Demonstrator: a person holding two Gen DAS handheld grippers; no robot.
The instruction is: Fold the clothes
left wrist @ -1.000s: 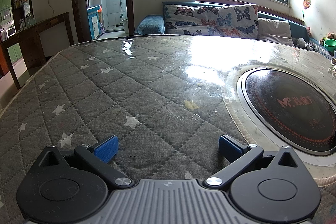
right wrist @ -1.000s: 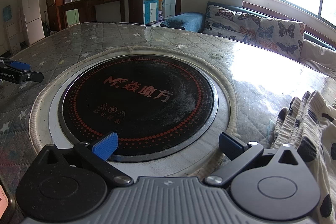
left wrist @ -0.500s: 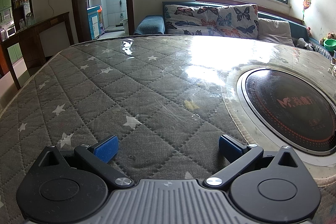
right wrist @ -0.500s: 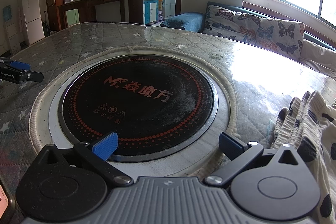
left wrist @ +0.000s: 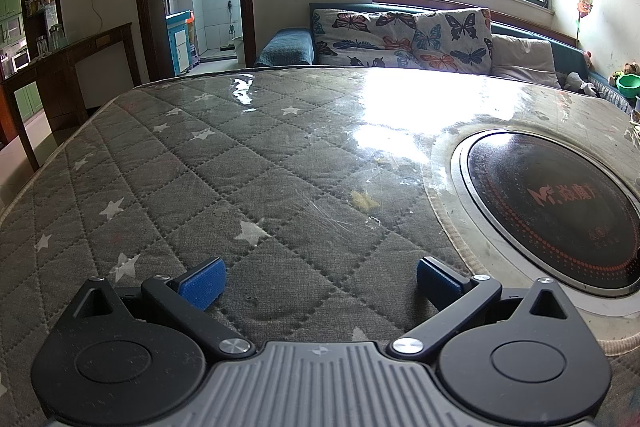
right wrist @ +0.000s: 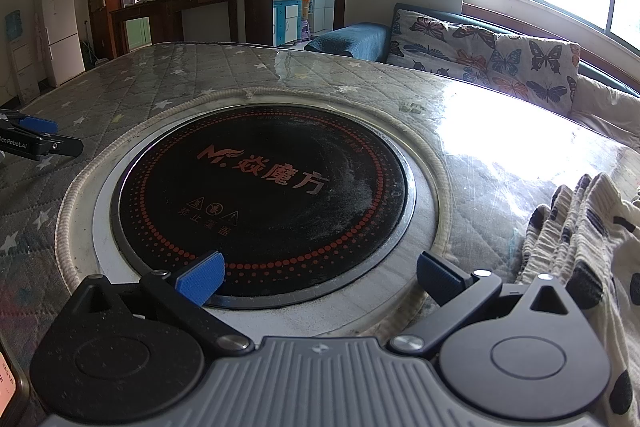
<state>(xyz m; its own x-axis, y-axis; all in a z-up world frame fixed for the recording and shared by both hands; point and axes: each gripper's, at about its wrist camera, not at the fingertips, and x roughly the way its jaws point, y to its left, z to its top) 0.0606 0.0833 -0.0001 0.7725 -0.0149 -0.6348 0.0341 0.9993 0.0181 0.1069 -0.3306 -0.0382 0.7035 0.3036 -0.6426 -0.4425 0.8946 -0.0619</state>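
Note:
A cream garment with dark spots lies crumpled at the right of the table in the right wrist view, just right of my right gripper. That gripper is open and empty, low over the near rim of the round black cooktop. My left gripper is open and empty, low over the grey quilted star-patterned table cover. The left gripper also shows at the far left of the right wrist view. The garment is not in the left wrist view.
The cooktop sits set into the table, right of the left gripper. A sofa with butterfly cushions stands behind the table under a bright window. A dark wooden console and a doorway are at the left. A white fridge stands far left.

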